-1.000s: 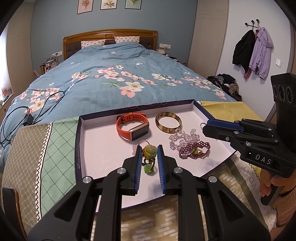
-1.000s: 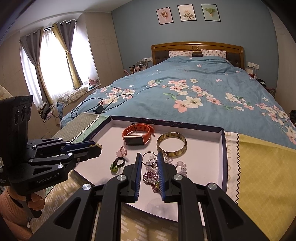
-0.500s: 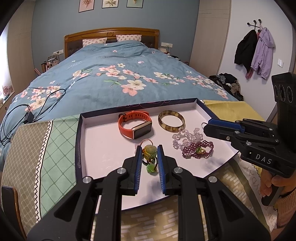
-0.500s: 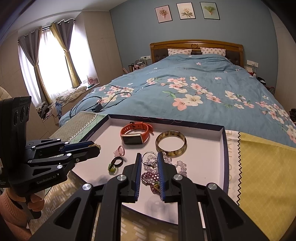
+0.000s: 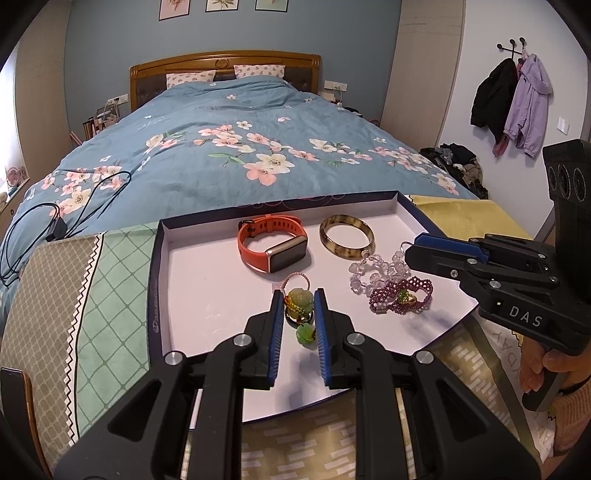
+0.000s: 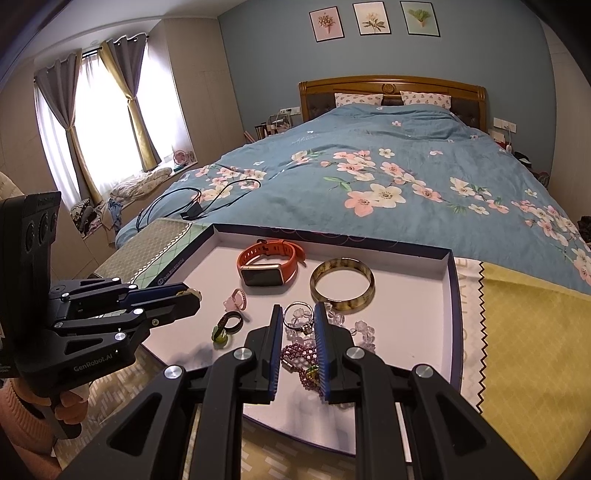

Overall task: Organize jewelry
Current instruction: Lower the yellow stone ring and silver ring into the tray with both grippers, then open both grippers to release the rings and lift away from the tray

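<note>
Near the watch (image 5: pixel 273 245) on the tray (image 5: pixel 162 280), my left gripper (image 5: pixel 299 295) clamps the jade charm (image 5: pixel 300 300). Right gripper (image 6: pixel 298 314) is unclamped, fingers slightly apart, silver ring (image 6: pixel 297 314) between them, purple bracelet (image 6: pixel 301 360) nearer me.

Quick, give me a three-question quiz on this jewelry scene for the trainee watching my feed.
1. Multiple choice: which piece lies next to the orange watch at the far end of the tray?
A. a mottled bangle
B. a gold necklace
C. a pair of earrings
2. True or false: the purple bead bracelet lies outside the tray.
3. Fill in: above the headboard hang ___ framed pictures.

Key: 1 A; 2 false, it lies inside the tray; 3 three.
</note>
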Demonstrator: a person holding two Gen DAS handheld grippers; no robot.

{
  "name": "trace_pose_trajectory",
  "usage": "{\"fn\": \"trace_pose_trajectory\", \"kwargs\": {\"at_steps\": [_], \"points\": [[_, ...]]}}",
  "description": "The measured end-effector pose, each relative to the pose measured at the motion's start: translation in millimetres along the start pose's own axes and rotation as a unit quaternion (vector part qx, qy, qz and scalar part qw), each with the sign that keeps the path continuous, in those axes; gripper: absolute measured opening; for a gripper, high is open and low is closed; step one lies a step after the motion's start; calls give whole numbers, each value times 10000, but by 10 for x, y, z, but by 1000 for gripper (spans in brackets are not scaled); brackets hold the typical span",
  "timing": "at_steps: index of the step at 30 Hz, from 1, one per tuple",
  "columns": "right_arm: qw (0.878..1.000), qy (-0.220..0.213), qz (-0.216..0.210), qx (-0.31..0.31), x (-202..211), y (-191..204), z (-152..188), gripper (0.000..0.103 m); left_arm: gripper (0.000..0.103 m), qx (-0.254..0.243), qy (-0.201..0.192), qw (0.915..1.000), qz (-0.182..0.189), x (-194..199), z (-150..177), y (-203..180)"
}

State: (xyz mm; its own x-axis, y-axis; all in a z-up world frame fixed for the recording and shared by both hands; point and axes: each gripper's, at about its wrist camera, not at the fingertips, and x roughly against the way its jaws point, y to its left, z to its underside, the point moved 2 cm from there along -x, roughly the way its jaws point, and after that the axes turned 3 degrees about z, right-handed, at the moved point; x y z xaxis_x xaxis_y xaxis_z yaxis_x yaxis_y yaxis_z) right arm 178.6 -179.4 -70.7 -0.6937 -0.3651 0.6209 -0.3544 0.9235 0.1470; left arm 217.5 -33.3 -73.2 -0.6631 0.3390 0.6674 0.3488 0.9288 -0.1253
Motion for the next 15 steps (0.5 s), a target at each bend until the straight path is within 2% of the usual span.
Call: {"fn": "trace_pose_trajectory", "kwargs": {"at_steps": [15], "points": [[9992,380,117,-98,-249,-50,-10,15,17,177,271,9995,59,-210,54,69]]}}
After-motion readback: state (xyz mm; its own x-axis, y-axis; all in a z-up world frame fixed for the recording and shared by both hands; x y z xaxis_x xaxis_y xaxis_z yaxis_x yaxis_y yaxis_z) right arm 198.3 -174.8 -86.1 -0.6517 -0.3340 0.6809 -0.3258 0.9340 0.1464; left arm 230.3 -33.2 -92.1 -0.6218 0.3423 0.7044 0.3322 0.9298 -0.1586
